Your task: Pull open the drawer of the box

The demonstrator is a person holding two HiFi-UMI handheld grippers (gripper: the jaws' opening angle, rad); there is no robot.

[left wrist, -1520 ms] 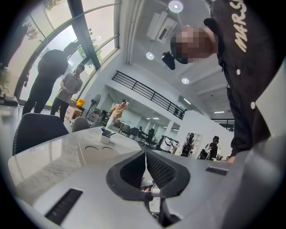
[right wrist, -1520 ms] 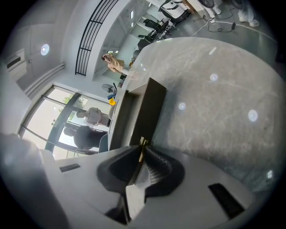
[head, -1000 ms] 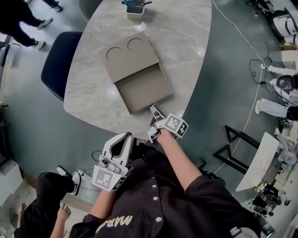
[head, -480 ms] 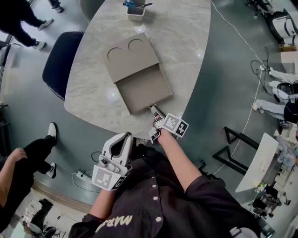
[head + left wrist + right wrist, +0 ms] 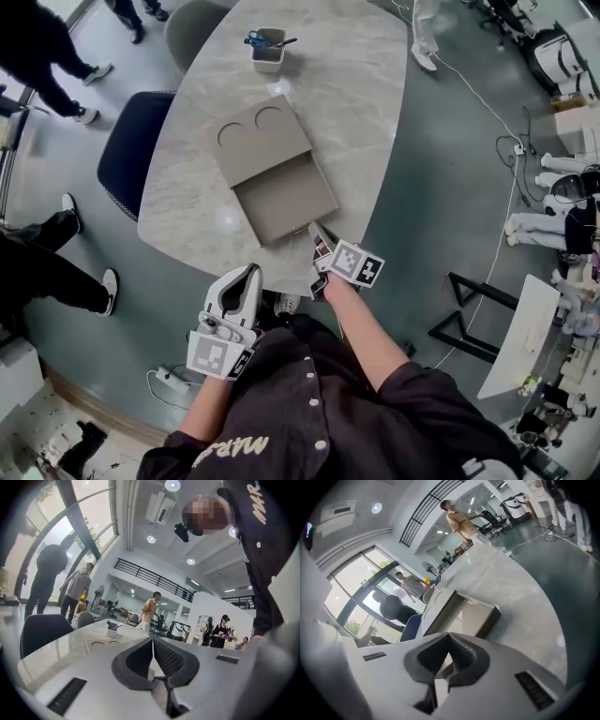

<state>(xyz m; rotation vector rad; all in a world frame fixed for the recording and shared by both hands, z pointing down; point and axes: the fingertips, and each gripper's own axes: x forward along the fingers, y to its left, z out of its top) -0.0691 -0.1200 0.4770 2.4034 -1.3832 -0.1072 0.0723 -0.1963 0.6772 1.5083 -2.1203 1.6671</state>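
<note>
Moved: right hand-held gripper has come off the drawer front, back toward the worktop edge. Drawer looks about as far out as before. Bystanders at left have shifted.
Right hand-held gripper: jaws pressed together, nothing between them. Tips sit just beside the drawer's near right corner. Its own view shows the drawer ahead, apart from the jaws.
Left hand-held gripper: jaws closed, empty. Held low, off the worktop edge by the person's torso, idle.
Drawer: pulled well out of the box toward the person. Inside looks bare.
Box: flat, tan, two round cut-outs on top. Sits mid worktop, drawer end facing the person.
Worktop: marble-look oval, with a pen pot at the far end and a chair at its left side.
Progress: pull looks done. Exposed drawer is roughly as long as the box top.
Left to do: at most a small further pull. Can't tell if any travel remains.
</note>
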